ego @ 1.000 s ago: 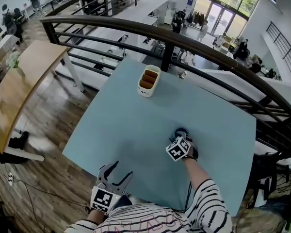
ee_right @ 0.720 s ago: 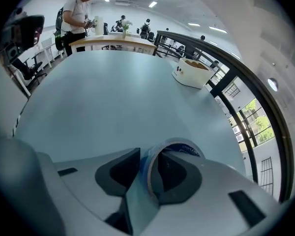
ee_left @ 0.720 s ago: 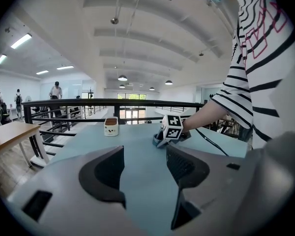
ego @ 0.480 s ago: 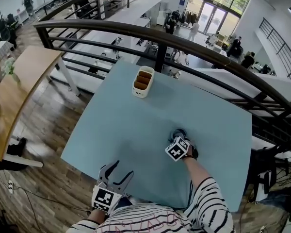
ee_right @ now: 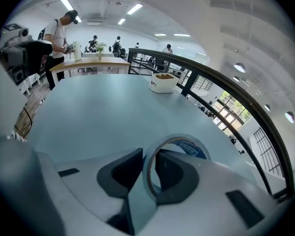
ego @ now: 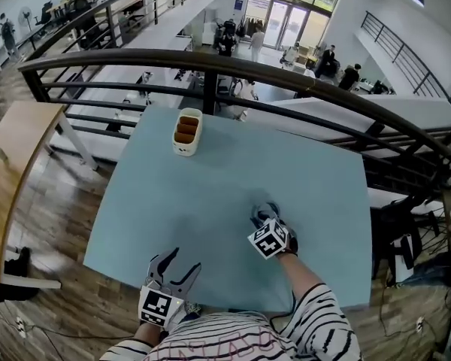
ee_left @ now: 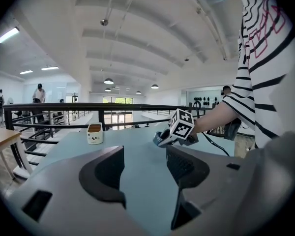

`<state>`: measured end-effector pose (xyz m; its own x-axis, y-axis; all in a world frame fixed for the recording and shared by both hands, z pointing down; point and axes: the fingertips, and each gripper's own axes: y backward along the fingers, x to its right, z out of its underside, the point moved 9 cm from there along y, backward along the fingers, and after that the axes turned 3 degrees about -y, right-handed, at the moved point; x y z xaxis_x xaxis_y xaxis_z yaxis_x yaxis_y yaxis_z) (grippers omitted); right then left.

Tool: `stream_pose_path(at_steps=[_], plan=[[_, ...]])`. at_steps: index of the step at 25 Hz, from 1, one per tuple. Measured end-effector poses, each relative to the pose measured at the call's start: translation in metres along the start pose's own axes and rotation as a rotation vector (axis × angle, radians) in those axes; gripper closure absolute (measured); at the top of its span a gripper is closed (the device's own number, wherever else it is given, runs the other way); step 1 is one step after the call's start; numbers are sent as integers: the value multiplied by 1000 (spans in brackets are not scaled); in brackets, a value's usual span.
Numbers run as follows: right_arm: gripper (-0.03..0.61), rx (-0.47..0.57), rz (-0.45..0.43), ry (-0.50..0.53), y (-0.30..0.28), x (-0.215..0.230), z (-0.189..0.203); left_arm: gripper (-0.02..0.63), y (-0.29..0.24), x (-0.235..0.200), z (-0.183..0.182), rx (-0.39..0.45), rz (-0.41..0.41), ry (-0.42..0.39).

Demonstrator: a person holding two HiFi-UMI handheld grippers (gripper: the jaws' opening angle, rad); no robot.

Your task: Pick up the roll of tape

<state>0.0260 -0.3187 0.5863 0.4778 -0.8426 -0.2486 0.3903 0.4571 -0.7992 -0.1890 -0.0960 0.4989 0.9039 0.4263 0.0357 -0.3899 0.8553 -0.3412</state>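
The roll of tape [ee_right: 191, 149] is a thin grey ring with a blue label inside. It stands on edge between the jaws of my right gripper [ee_right: 148, 173], which have just been closing and now press on its wall. In the head view the right gripper [ego: 261, 215] holds the tape roll [ego: 266, 209] just above the pale blue table [ego: 210, 194], right of centre. My left gripper [ego: 174, 265] hovers open and empty at the table's near edge. From the left gripper [ee_left: 145, 168] view, the right gripper [ee_left: 162, 137] shows ahead with its marker cube.
A white holder with brown contents [ego: 186, 132] stands near the table's far edge. A dark metal railing [ego: 286, 74] runs behind the table, with a drop to a lower floor beyond. A wooden table [ego: 15, 149] stands at the left.
The right gripper's jaws have closed on the tape roll and lifted it slightly off the table, toward me. The left gripper has shifted only a little.
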Motion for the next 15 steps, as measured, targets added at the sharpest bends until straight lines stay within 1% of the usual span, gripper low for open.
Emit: stream_pose_path(at_steps=[5,10,13,15], plan=[[485,60,78,-78,38,-2,16,365,-6,6,-8,23,60,-37],[485,135,168,-186,89,-21,39,376,-4,25,-16,44,139,-91],[485,187,211,-270,118,-29,56,432,-10,37,-23,54,181,-122],[485,223,244,-316,132,-34,62,490,-16,41,-24,55,200,-136]])
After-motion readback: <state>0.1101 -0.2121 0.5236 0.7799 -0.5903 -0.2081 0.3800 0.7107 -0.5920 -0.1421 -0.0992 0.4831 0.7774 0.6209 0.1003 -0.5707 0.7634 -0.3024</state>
